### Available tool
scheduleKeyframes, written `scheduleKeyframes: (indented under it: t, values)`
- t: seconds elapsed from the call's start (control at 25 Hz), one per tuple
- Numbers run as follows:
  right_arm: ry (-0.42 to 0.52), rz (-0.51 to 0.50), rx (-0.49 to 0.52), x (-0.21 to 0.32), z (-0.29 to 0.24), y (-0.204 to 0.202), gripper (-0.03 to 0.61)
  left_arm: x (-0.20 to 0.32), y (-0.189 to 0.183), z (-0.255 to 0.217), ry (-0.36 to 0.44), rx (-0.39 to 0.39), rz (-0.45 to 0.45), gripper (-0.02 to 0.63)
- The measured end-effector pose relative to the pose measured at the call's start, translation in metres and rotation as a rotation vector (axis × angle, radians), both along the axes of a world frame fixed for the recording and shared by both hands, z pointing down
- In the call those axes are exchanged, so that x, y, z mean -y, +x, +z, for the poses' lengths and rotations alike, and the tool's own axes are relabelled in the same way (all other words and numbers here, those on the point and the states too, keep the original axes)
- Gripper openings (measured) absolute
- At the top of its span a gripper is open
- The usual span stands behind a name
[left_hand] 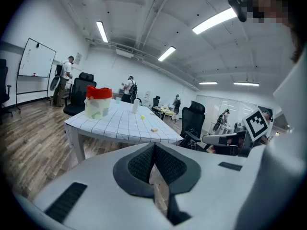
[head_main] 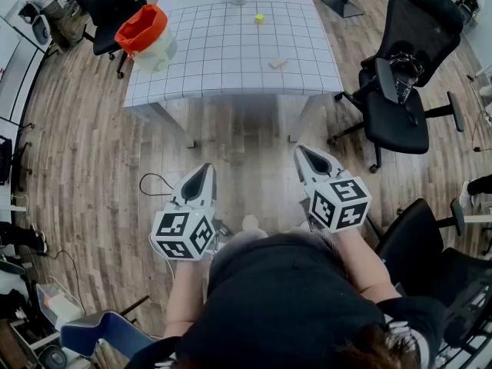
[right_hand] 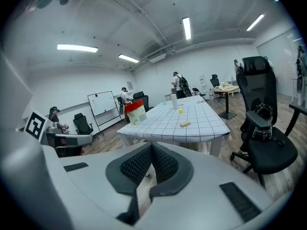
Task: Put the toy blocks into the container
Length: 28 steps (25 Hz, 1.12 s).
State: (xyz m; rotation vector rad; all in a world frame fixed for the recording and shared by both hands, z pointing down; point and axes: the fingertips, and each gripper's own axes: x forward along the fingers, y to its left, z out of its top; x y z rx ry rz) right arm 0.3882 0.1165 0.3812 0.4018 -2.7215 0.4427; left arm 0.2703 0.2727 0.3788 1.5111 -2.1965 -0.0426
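Claws closed: left claw (head_main: 207, 169) abreast of right claw (head_main: 302, 152).

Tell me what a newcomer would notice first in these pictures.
Probably the two handheld grippers low in the head view: left gripper and right gripper, both shut and empty, held over the wooden floor short of the grid-patterned table. On it, an orange-rimmed container stands at the left corner, and a yellow block and a wooden block lie apart toward the right.

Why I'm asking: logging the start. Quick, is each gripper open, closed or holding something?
Left gripper: closed, holding nothing.
Right gripper: closed, holding nothing.
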Motion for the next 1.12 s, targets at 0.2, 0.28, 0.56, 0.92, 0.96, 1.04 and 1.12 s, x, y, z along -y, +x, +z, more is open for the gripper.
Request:
scheduleKeyframes:
  t: [0.2,0.28,0.56,0.92,0.96,1.04,1.12]
  values:
    - [-0.009,-0.010,-0.004,-0.019,0.006,-0.025,0.013,-0.011,-0.025,0.003,-0.002,0.010,0.041,0.026]
    - [-0.017,-0.021,-0.015,-0.027,0.008,-0.032,0.014,-0.012,-0.031,0.006,0.001,-0.001,0.051,0.026]
    - [-0.010,-0.018,-0.063,-0.039,0.016,-0.046,0.014,-0.009,-0.043,0.017,0.005,-0.028,0.107,0.026]
    - [-0.029,-0.033,-0.084,-0.019,0.023,-0.078,0.014,0.015,-0.074,0.026,-0.004,-0.049,0.119,0.026]
    - [-0.027,-0.040,-0.088,-0.016,0.024,-0.084,0.014,0.020,-0.079,0.026,-0.005,-0.051,0.118,0.026]
    - [-0.029,-0.052,-0.092,-0.006,0.027,-0.098,0.014,0.030,-0.090,0.026,-0.009,-0.055,0.113,0.026]
    - [-0.038,-0.069,-0.095,0.004,0.030,-0.115,0.014,0.039,-0.102,0.025,-0.011,-0.057,0.101,0.025]
